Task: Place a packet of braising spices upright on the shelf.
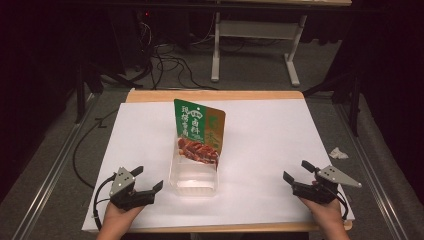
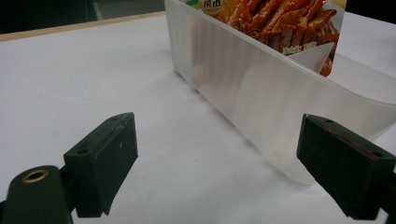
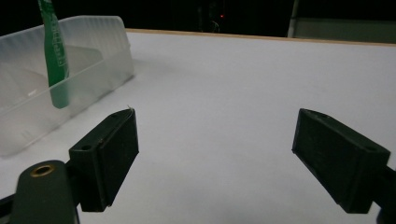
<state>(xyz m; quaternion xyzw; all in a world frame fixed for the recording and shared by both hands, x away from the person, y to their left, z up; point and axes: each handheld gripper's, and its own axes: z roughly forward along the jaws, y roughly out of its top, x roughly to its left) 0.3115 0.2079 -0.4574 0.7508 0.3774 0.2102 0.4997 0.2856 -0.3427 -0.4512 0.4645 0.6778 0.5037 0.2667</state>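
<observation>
Both tongs (image 1: pixel 148 180) (image 1: pixel 295 171) apparently rest low, agape.

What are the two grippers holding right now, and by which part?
Nothing. The left gripper and right gripper are both open and rest on the table, either side of the clear bin with the snack pouch standing in it.

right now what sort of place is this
Probably a lab or recording workspace, not a home: a white-covered table stands in a dark room, cables lie tangled on the floor behind it, and a bare desk frame stands beyond.
</observation>
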